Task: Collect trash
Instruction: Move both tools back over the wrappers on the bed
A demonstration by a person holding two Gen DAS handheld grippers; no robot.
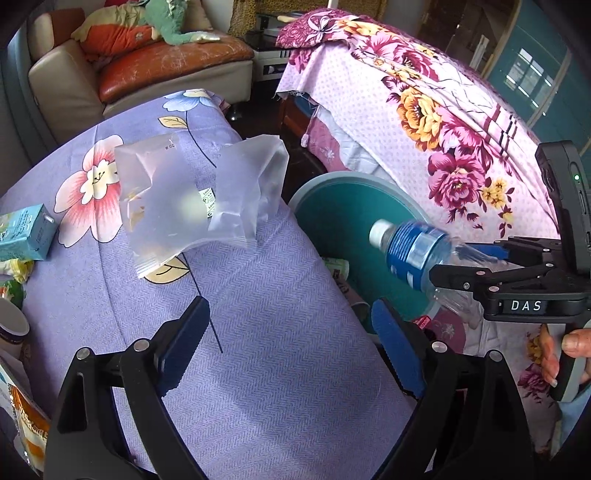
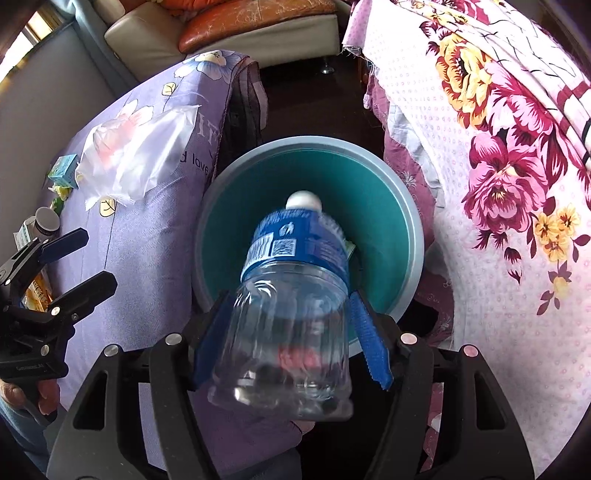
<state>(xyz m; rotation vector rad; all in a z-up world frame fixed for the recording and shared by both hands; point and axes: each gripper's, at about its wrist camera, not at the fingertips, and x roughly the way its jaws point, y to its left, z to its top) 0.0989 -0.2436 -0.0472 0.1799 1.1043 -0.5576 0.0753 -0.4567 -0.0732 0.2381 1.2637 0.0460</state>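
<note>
Bottle between right gripper pads.

Ahead of me a sofa holds an orange cushion and a green soft toy; a pink flowered cloth hangs alongside.

The left wrist view looks steeply down past its fingers onto the purple bedspread; the right looks closely down into the teal bin. Both share bin, bedspread and bottle.

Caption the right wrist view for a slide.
Right hand-held gripper holds a bottle cap-first over the teal bin.
</note>
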